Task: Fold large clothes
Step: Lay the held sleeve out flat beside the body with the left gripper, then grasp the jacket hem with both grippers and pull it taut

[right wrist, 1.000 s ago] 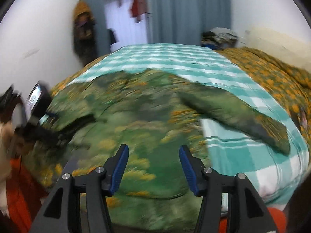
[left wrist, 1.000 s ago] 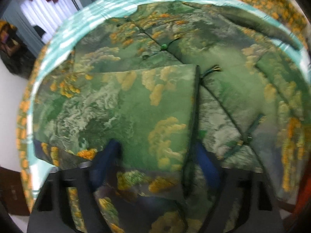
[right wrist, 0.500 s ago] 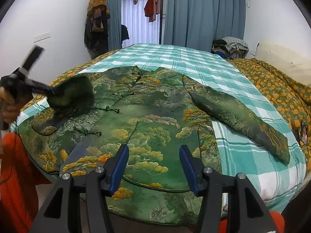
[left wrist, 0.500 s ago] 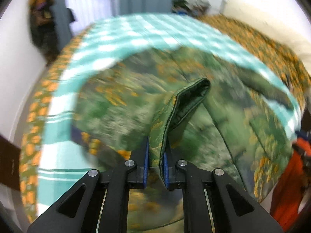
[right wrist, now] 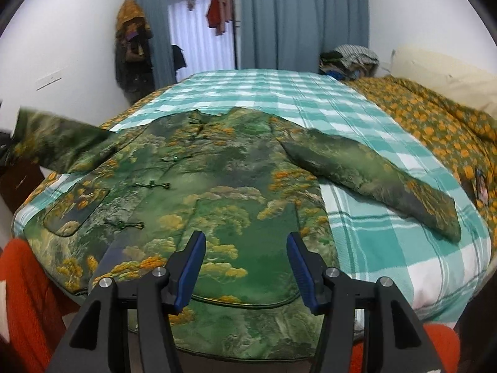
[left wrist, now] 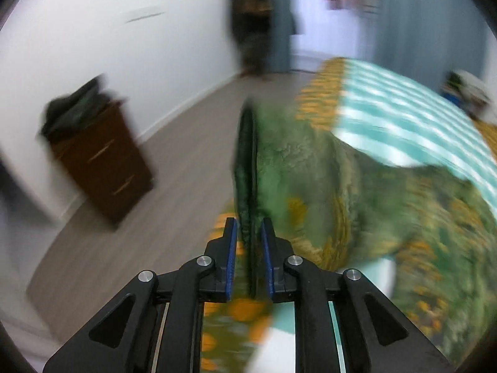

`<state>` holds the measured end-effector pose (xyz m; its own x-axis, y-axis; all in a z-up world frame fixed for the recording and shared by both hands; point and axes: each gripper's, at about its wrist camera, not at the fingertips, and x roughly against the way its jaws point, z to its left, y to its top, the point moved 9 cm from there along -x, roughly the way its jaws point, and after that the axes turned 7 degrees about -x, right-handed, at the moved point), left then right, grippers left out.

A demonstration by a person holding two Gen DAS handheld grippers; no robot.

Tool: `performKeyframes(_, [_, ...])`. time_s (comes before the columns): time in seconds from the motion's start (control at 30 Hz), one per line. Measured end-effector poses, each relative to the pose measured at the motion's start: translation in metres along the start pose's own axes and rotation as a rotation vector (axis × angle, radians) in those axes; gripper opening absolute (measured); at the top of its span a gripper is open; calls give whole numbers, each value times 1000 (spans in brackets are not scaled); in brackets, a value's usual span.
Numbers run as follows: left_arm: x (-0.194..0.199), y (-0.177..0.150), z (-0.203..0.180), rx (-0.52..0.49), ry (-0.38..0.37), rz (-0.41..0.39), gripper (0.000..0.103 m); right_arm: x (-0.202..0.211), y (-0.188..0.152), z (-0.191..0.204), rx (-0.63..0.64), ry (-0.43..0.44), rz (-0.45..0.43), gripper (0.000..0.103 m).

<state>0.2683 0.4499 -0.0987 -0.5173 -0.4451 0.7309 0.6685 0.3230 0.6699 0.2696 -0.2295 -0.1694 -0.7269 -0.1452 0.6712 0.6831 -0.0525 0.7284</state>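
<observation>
A green jacket (right wrist: 223, 199) with orange and yellow tree print lies front-up on the teal checked bed cover (right wrist: 279, 90). Its right sleeve (right wrist: 372, 174) lies flat, angled toward the bed's right edge. Its left sleeve (right wrist: 59, 143) is stretched out past the bed's left side, held up in the air. My left gripper (left wrist: 249, 236) is shut on that sleeve's cuff (left wrist: 248, 168); this view is blurred. My right gripper (right wrist: 245, 255) is open and empty, above the jacket's hem near the bed's front edge.
An orange-flowered quilt (right wrist: 435, 121) covers the bed's right side, with a pillow (right wrist: 441, 74) behind. A brown drawer cabinet (left wrist: 102, 161) with dark clothes on top stands by the left wall. Clothes hang on the far wall (right wrist: 133, 46). Grey curtains (right wrist: 295, 18) hang behind.
My left gripper has closed on the sleeve cuff, lifted it off the jacket body and swung it out to the left, past the bed edge. My right gripper has stayed open and nearly still.
</observation>
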Motion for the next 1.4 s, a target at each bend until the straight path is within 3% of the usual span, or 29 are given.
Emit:
performKeyframes(0.07, [-7, -9, 25, 79, 29, 15, 46, 0, 3, -4, -19, -1, 1, 55])
performKeyframes(0.13, [-6, -23, 40, 156, 4, 15, 61, 3, 8, -10, -26, -13, -6, 55])
performKeyframes(0.17, [-3, -31, 37, 171, -31, 22, 62, 5, 11, -14, -23, -23, -11, 57])
performKeyframes(0.27, [4, -49, 7, 131, -133, 56, 64, 6, 19, -35, -18, -67, -2, 75])
performKeyframes(0.4, [24, -95, -85, -7, -395, 157, 73, -10, 17, -69, -27, -94, 124, 76])
performKeyframes(0.5, [32, -131, -158, -156, -520, 243, 73, -25, 6, -92, -40, -128, 234, 76])
performKeyframes(0.63, [29, -164, -214, -307, -534, 283, 73, -45, -13, -106, -84, -86, 360, 76])
performKeyframes(0.8, [13, -181, -231, -273, -554, 351, 73, -61, -34, -104, -176, 6, 457, 76])
performKeyframes(1.0, [12, -203, -244, -321, -544, 350, 72, -75, -53, -91, -222, 97, 515, 76])
performKeyframes(1.03, [13, -205, -245, -326, -542, 348, 68, -76, -54, -88, -225, 108, 523, 76])
performKeyframes(1.07, [13, -207, -245, -323, -545, 354, 51, -77, -55, -87, -227, 117, 526, 76])
performKeyframes(1.17, [14, -208, -245, -309, -560, 364, 26, -77, -53, -82, -209, 123, 521, 76])
performKeyframes(1.23, [20, -207, -245, -316, -571, 350, 22, -75, -49, -80, -183, 110, 512, 61])
performKeyframes(1.27, [23, -208, -244, -323, -569, 343, 21, -75, -47, -79, -173, 97, 512, 48])
performKeyframes(1.37, [31, -210, -245, -353, -560, 323, 19, -71, -43, -81, -165, 64, 499, 20])
performKeyframes(1.4, [34, -212, -245, -361, -558, 321, 19, -69, -42, -80, -161, 65, 492, 19])
